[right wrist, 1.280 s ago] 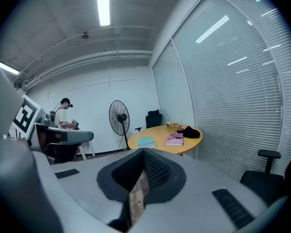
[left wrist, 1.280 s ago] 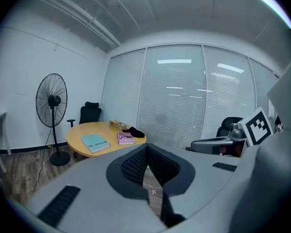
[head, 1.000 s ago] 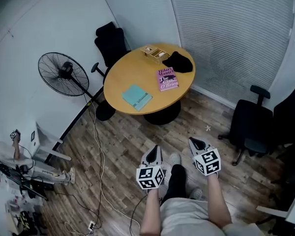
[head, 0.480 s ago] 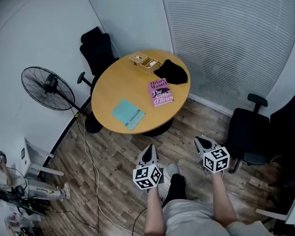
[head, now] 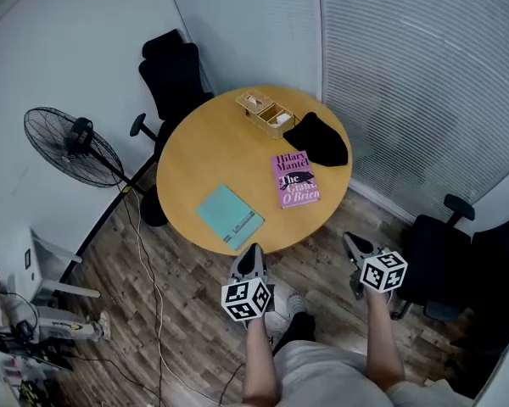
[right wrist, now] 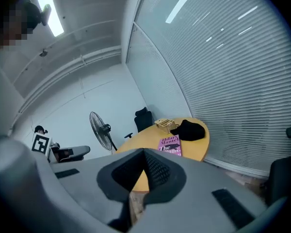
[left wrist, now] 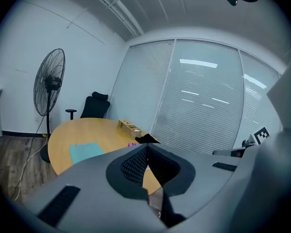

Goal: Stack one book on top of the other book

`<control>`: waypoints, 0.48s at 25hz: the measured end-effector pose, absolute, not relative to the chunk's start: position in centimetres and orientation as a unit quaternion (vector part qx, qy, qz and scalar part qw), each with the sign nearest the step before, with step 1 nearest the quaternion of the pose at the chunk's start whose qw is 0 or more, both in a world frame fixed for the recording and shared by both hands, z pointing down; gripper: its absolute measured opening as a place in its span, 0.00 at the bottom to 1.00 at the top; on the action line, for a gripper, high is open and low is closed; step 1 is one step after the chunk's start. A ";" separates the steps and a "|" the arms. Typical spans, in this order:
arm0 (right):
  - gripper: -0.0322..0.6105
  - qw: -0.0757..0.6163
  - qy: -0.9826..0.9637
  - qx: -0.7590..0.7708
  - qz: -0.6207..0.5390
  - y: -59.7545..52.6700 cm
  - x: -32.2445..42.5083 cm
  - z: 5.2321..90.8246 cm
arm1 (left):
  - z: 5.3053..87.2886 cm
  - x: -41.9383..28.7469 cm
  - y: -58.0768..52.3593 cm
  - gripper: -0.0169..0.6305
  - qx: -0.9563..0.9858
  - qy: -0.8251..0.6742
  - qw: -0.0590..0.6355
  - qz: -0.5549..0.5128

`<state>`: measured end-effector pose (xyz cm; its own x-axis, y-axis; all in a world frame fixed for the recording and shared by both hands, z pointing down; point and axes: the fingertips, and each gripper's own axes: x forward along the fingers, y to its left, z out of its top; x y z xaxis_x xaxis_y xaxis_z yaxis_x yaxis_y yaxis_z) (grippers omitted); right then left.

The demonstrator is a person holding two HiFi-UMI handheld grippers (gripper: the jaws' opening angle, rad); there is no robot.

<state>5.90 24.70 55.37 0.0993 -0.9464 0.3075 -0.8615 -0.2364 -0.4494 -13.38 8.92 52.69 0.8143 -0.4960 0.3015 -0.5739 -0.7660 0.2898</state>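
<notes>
Table (head: 212, 147) with pink book (head: 295, 179), now nearer

We take this for a small office meeting room: a round wooden table (head: 208, 147), black swivel chairs (head: 171, 76) and slatted blinds (head: 424, 75) along one wall. A pedestal fan (head: 66, 147) stands on what may be laminate flooring (head: 187, 312).

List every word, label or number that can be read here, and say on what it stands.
"Hilary Mantel": top of the pink paperback book's cover, on the round wooden table.
"The Giant O'Brien": lower on that cover.
Thin teal book: a line of dark print, too small to read.
Cubes on the left claw and right claw: black-and-white square patterns, no words.
</notes>
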 end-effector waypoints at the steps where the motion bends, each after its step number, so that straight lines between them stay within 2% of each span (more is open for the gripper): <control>1: 0.08 0.076 0.614 -0.736 -0.275 23.4 6.2 55.4 | 52.7 -13.1 7.6 0.07 0.933 -0.288 0.189 0.105; 6: 0.08 0.067 0.620 -0.728 -0.284 17.4 7.6 56.1 | 53.2 -10.9 2.0 0.07 0.932 -0.286 0.191 0.113; 12: 0.08 0.091 0.620 -0.722 -0.294 12.0 10.1 56.6 | 53.5 -8.1 -3.5 0.07 0.936 -0.270 0.196 0.109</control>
<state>10.11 12.03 56.58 0.0594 -0.9485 0.3112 -0.8409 -0.2156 -0.4965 -8.07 -3.50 53.46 0.8301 -0.4638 0.3094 -0.5490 -0.7768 0.3086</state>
